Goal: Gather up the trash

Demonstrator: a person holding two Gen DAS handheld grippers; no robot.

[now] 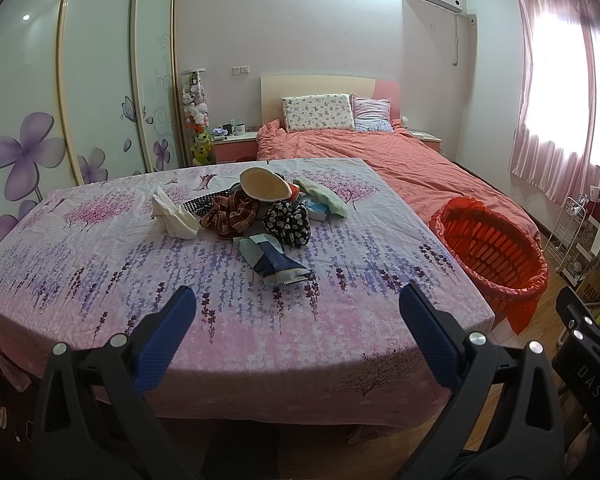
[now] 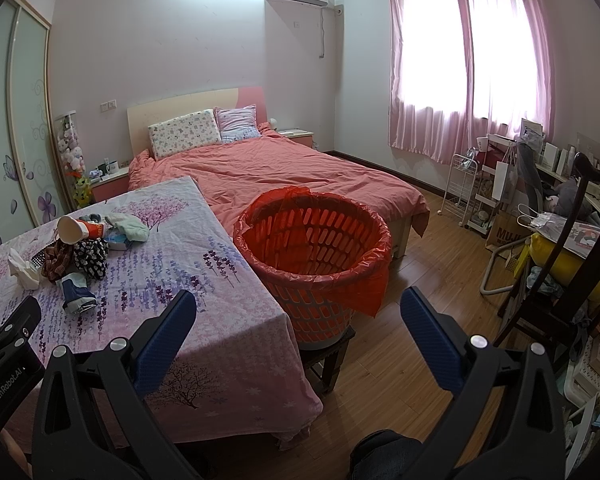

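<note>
A pile of trash and cloth lies mid-table on the floral tablecloth (image 1: 100, 280): a crumpled white tissue (image 1: 174, 216), a paper cup (image 1: 264, 186) on its side, a blue-white wrapper (image 1: 274, 260), a plaid cloth (image 1: 234, 214), a black floral cloth (image 1: 288, 222) and a green cloth (image 1: 326, 196). A basket lined with a red bag (image 1: 492, 252) stands at the table's right edge, and it also shows in the right wrist view (image 2: 316, 248). My left gripper (image 1: 298, 300) is open and empty above the table's near edge. My right gripper (image 2: 300, 304) is open and empty, near the basket.
A bed with a salmon cover (image 2: 292, 176) lies behind the table and basket. A wardrobe (image 1: 100, 92) stands at the left. A dark chair (image 2: 572, 264), a white rack (image 2: 462, 188) and a cluttered desk are at the right, with wooden floor (image 2: 420, 280) between.
</note>
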